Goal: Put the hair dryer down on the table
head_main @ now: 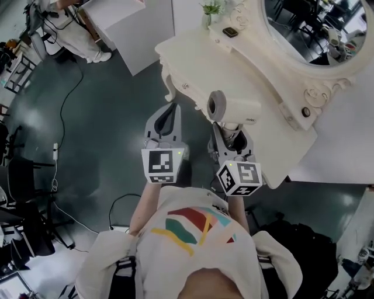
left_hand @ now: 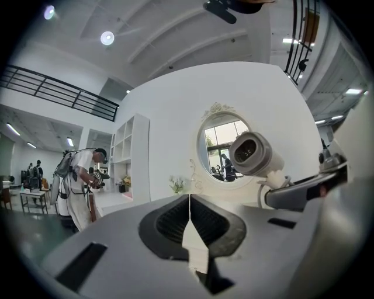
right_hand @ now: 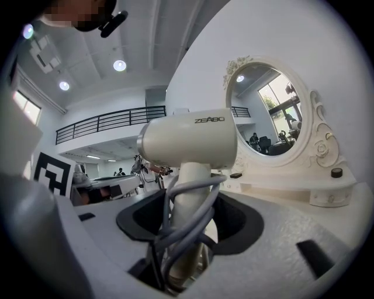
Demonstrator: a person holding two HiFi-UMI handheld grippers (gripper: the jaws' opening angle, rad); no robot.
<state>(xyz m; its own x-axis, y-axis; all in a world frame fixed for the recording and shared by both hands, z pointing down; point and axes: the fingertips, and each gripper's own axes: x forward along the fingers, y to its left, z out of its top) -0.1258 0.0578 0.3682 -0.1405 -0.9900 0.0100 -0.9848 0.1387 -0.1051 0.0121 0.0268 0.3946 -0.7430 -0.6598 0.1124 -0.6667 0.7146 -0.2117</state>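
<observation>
While the cream, short-barrelled hair dryer point(head_main: 234, 109) is up in the air, the right tool point(head_main: 231, 131) grasps it by the handle, barrel uppermost, with a grey cord point(right_hand: 187, 216) wound in loose loops round that handle and running down between the jaws. Seen from the head view, the dryer hangs about over the near edge of the cream carved dressing counter point(head_main: 193, 58), clear of its top, with the oval framed mirror point(head_main: 310, 29) well beyond it. The left tool point(left_hand: 189, 225) is clenched on nothing, its jaws meeting in a thin line, and it sits just beside the right one, off the counter's edge above the dark floor. As I judge it, the putting-down is not yet done, and the main hazard is place: a release this close to the edge could leave the heavy barrel overhanging, so that the dryer tips or rolls to the floor. A second hazard is posture: stood on the end of its handle the dryer is top-heavy and would likely topple, so it wants laying on its side. The third is the cord, whose loops lie against the jaws and may catch on them as they part, dragging the dryer back toward the edge when the tool draws away. A small dark object point(head_main: 230, 32) and a little green plant point(head_main: 210, 9) at the far side seem well out of the way.
</observation>
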